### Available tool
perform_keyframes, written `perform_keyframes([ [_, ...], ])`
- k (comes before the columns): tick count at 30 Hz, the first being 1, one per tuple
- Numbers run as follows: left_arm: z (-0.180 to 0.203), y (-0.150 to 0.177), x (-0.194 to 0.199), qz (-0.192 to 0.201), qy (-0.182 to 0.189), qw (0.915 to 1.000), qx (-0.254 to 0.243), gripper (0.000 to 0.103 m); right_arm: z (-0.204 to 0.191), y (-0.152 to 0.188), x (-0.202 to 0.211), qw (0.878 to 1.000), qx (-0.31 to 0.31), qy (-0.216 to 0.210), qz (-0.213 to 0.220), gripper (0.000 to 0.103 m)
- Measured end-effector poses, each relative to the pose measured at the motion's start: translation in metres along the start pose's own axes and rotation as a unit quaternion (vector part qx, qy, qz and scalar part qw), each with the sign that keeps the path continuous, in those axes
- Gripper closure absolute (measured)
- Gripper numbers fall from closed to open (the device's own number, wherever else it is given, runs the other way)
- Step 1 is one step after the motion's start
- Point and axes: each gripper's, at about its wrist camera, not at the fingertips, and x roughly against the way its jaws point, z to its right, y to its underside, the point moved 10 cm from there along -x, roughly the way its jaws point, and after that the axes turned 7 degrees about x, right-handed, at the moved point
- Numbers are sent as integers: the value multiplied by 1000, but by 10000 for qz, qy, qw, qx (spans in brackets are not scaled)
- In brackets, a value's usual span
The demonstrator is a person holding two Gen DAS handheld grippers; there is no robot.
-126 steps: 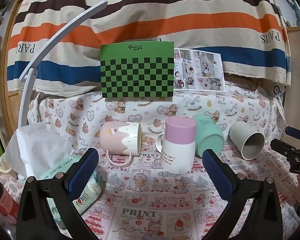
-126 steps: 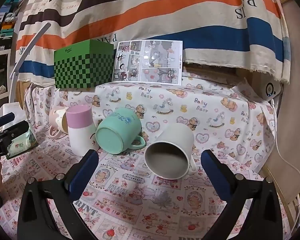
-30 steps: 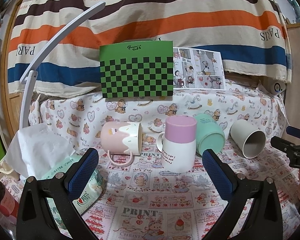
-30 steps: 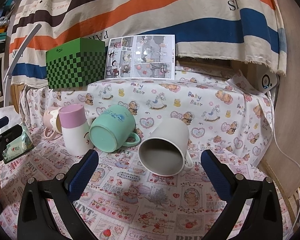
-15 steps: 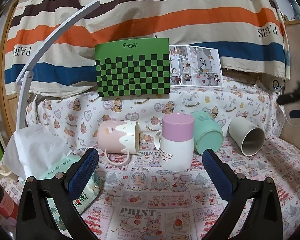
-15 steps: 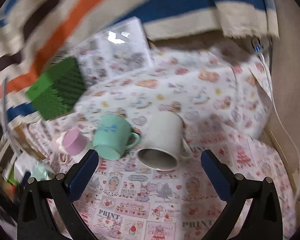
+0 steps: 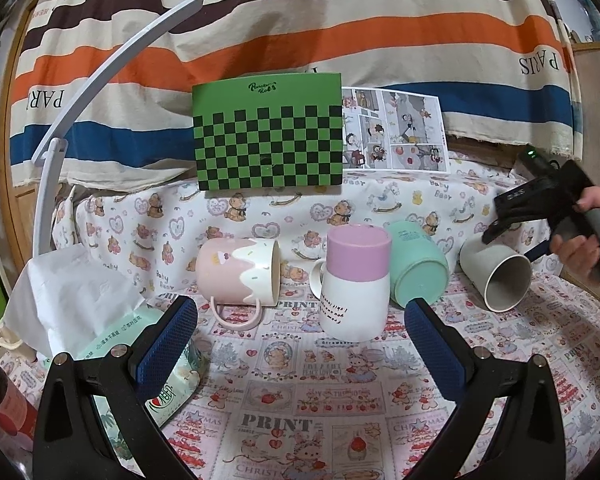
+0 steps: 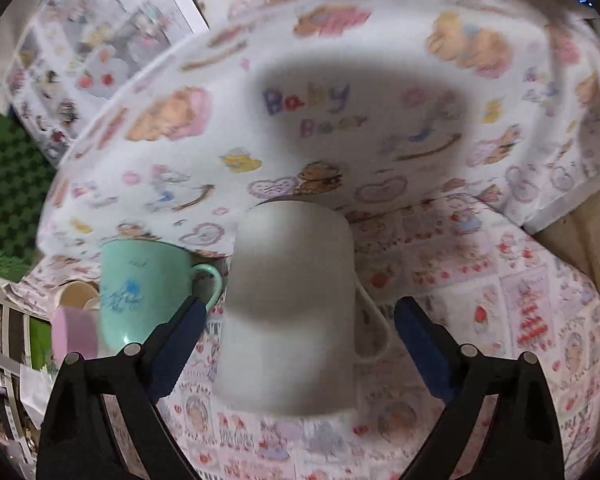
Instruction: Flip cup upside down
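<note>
1. Your right gripper (image 8: 296, 336) is spreading its jaws wide, gripping nothing; the grey cup (image 8: 292, 312) is lying on its side between them, its handle toward the right jaw, neither pad touching it.
2. Your left gripper (image 7: 300, 332) is also gaping wide and holding nothing.
3. Ahead of the left jaws, the lilac-topped mug (image 7: 356, 280) is standing upside down, with the pink mug (image 7: 238, 272) lying to its left and the teal mug (image 7: 418, 268) to its right.
4. Beside the left jaw, a wipes pack (image 7: 140, 344) is lying on the cloth (image 7: 300, 400).
</note>
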Motion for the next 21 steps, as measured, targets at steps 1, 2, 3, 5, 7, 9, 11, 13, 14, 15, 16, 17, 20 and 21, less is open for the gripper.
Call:
perform_keyframes([
  [1, 1, 1, -1, -22, -1, 10000, -29, 0, -1, -1, -4, 10000, -8, 9, -62, 6],
  [2, 2, 1, -2, -53, 6, 10000, -52, 0, -4, -1, -11, 9999, 13, 52, -154, 6],
  [3, 3, 2, -4, -77, 7, 9999, -76, 0, -5, -2, -14, 9997, 40, 104, -199, 6],
  [5, 5, 3, -6, -119, -6, 9999, -118, 0, -8, -3, -21, 9992, 122, 278, -247, 6],
  [7, 5, 4, -7, -144, -12, 9998, -144, 0, -6, -1, -29, 9977, 132, 543, -381, 7],
  [9, 4, 5, -8, -184, -41, 9997, -163, 0, -6, 3, -37, 9972, 65, 534, -524, 22],
  [11, 5, 6, -10, -234, -44, 9996, -180, 0, -5, 7, -39, 9967, -7, 565, -582, 22],
  [13, 5, 7, -10, -276, -53, 9994, -211, 0, -4, 12, -37, 9956, 16, 728, -586, 22],
  [14, 5, 7, -11, -285, -57, 9993, -231, 0, -5, 15, -36, 9954, 55, 771, -573, 23],
  [15, 6, 7, -10, -279, -61, 9993, -249, 0, -7, 18, -33, 9954, 75, 779, -561, 23],
  [16, 6, 7, -10, -268, -59, 9993, -262, 0, -10, 22, -29, 9957, 97, 747, -532, 23],
  [17, 6, 7, -10, -256, -59, 9993, -275, 0, -14, 27, -24, 9962, 132, 690, -505, 23],
  [20, 6, 7, -9, -279, -94, 9990, -333, 0, -31, 45, -7, 9978, 248, 442, -418, 23],
  [21, 6, 7, -9, -288, -104, 9990, -337, 0, -39, 55, 0, 9983, 292, 347, -377, 23],
])
